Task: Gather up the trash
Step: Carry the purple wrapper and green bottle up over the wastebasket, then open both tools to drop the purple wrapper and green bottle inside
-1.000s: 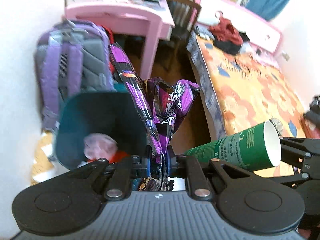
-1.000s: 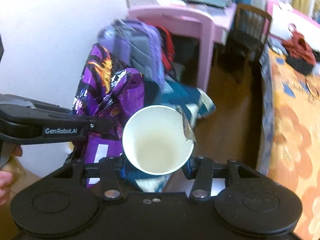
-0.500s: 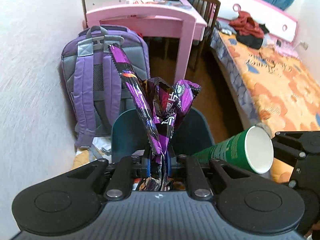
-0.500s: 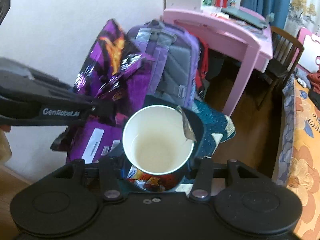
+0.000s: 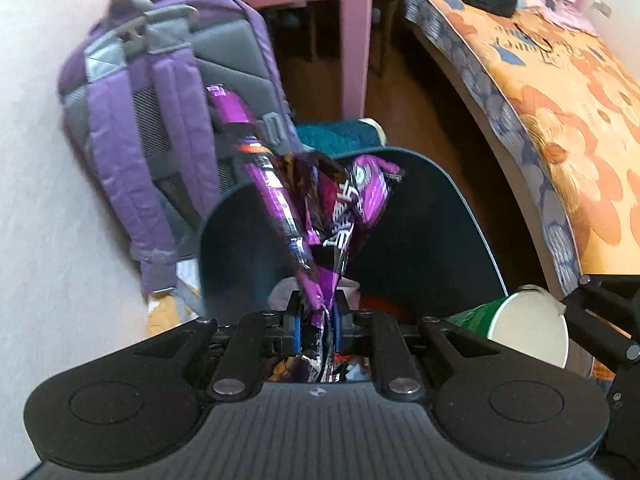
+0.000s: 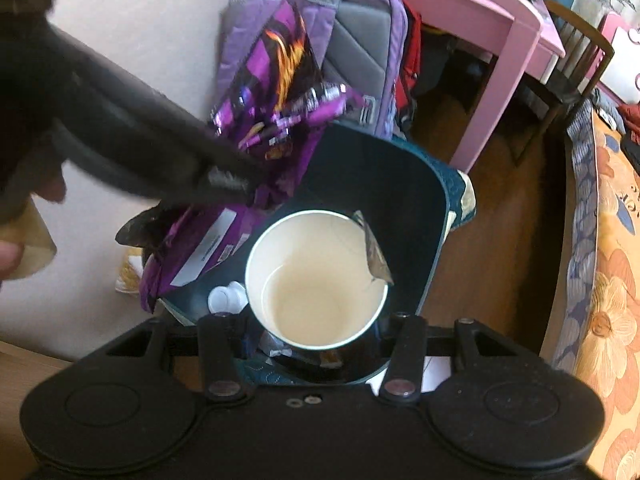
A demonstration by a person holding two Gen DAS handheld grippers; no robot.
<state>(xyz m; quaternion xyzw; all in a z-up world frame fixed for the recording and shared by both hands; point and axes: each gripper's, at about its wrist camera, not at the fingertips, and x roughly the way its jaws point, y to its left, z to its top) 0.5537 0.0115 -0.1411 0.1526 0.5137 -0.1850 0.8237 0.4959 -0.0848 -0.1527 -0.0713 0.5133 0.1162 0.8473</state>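
My left gripper (image 5: pixel 316 320) is shut on a crumpled purple snack wrapper (image 5: pixel 320 208) and holds it over the open dark teal trash bin (image 5: pixel 452 216). The wrapper also shows in the right wrist view (image 6: pixel 264 120), beside the left gripper's black arm (image 6: pixel 132 136). My right gripper (image 6: pixel 316 336) is shut on a green paper cup with a white inside (image 6: pixel 316 280), held above the bin (image 6: pixel 424 208). The cup shows at the right in the left wrist view (image 5: pixel 520 324). Trash lies at the bin's bottom (image 6: pixel 228 296).
A purple and grey backpack (image 5: pixel 160 92) leans on the white wall behind the bin. A pink desk (image 6: pixel 492 16) and a dark chair (image 6: pixel 568 76) stand beyond. A bed with an orange flowered cover (image 5: pixel 560 92) runs along the right. The floor is brown wood (image 6: pixel 504 248).
Both grippers have tilted down and moved over the bin. The bin's opening now fills the middle of both views, with wrapper and cup still held.
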